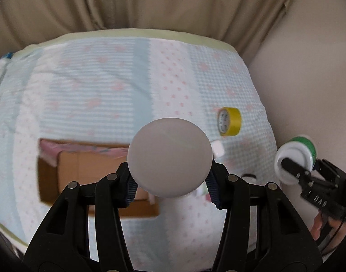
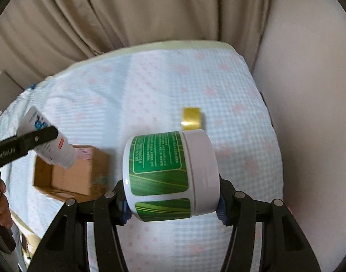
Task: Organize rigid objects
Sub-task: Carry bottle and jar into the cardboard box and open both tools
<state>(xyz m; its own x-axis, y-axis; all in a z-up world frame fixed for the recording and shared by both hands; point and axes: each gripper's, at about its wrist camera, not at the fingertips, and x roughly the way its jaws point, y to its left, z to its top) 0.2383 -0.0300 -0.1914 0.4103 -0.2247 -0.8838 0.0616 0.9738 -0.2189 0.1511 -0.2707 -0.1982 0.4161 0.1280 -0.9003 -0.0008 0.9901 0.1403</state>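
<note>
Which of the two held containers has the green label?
The white jar held in the right tongs; green label, white lid. The tube in the left tongs is white with blue lettering instead.

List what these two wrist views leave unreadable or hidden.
- Cardboard box: in the left wrist view the held white tube's round end and the left gripper cover its right part; motion blur hides its contents.
- Small items beside that gripper: mostly covered, unidentifiable.
- Green-labelled jar: its label print is too small in the right wrist view.
- Yellow tape roll: blurred there, and the jar cuts its lower edge.
</note>
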